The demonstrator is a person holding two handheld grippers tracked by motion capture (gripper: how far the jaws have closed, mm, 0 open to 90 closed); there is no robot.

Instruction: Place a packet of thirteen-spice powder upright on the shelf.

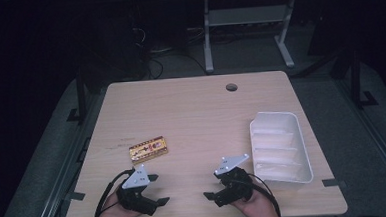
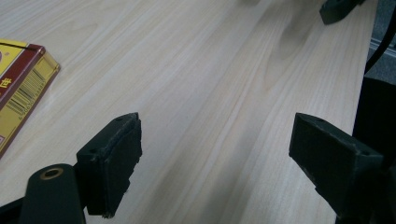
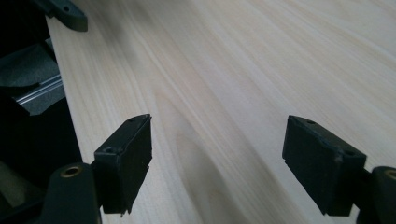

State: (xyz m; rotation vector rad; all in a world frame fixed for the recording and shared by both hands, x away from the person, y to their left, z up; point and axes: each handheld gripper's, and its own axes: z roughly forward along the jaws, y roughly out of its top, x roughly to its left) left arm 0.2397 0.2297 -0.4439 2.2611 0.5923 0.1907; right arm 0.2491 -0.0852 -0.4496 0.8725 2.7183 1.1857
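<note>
A gold and dark red box (image 1: 149, 149) lies flat on the wooden table (image 1: 191, 113), left of centre. My left gripper (image 1: 160, 189) rests near the front edge, just in front of the box, and points to the right. Its jaws stand open with nothing between them. In the left gripper view the box (image 2: 18, 88) lies at the left edge, beyond the open left gripper (image 2: 219, 158). My right gripper (image 1: 211, 184) sits near the front edge too, pointing left toward the other one. In the right gripper view the right gripper (image 3: 224, 161) is open over bare wood.
A white ribbed tray (image 1: 303, 148) stands at the right side of the table. A round cable hole (image 1: 231, 87) is near the far edge. Beyond the table are a white desk frame (image 1: 208, 42) and a dark floor.
</note>
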